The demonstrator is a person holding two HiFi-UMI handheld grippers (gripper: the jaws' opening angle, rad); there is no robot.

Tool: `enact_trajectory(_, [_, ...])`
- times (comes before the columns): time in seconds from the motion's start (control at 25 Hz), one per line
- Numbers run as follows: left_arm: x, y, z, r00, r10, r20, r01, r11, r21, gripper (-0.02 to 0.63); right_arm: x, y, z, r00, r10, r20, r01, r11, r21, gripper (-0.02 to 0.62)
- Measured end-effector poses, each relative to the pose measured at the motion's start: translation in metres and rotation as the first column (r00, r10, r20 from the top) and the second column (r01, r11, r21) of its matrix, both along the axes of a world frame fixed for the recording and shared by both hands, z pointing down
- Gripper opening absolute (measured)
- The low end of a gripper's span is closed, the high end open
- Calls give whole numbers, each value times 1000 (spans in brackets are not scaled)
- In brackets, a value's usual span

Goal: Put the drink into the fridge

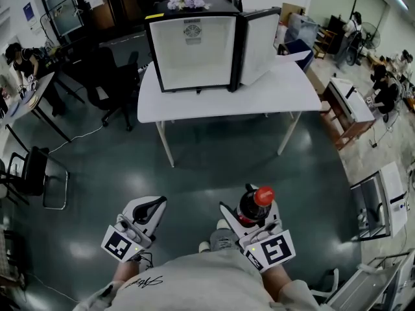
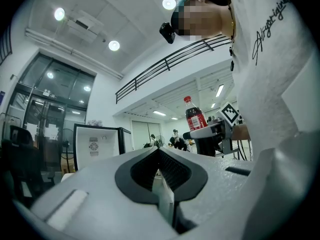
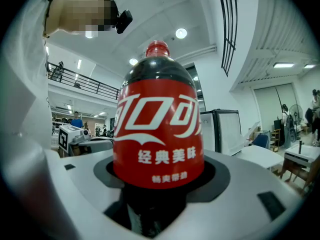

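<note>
The drink is a dark cola bottle (image 1: 253, 204) with a red cap and a red label. It stands upright in my right gripper (image 1: 250, 215), which is shut on its lower body, low in the head view and close to the person's body. The bottle (image 3: 157, 119) fills the right gripper view. My left gripper (image 1: 154, 205) hangs beside it at the left, shut with nothing in it; its jaws meet (image 2: 160, 151). The fridge (image 1: 192, 44), small and black with a bare white inside, stands far ahead on a white table (image 1: 220, 96). Its door (image 1: 260, 44) is swung open to the right.
Dark floor (image 1: 214, 167) lies between me and the table. Black office chairs (image 1: 117, 83) stand left of the table, and another chair (image 1: 32, 173) is nearer at the left. Desks and seated people line both sides. A white machine (image 1: 389, 203) stands at the right.
</note>
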State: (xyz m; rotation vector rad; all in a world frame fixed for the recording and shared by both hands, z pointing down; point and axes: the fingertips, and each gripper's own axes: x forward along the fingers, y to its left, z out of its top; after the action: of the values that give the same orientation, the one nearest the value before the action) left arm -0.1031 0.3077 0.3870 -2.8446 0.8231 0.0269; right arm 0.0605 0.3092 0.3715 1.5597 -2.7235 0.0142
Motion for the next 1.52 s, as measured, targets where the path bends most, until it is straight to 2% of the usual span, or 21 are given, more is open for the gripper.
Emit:
enact_trajectory(0.36, [5,-20,7,1000,-19,10,20,1000,-15,3,5,-27,11,1000,-13,16,13,1000,-26,313])
enact_trajectory(1.52, [55,-147,-2,997,-73,18,73,997,12,3,50,-165,5,996,-88,-1,88,996,-17,313])
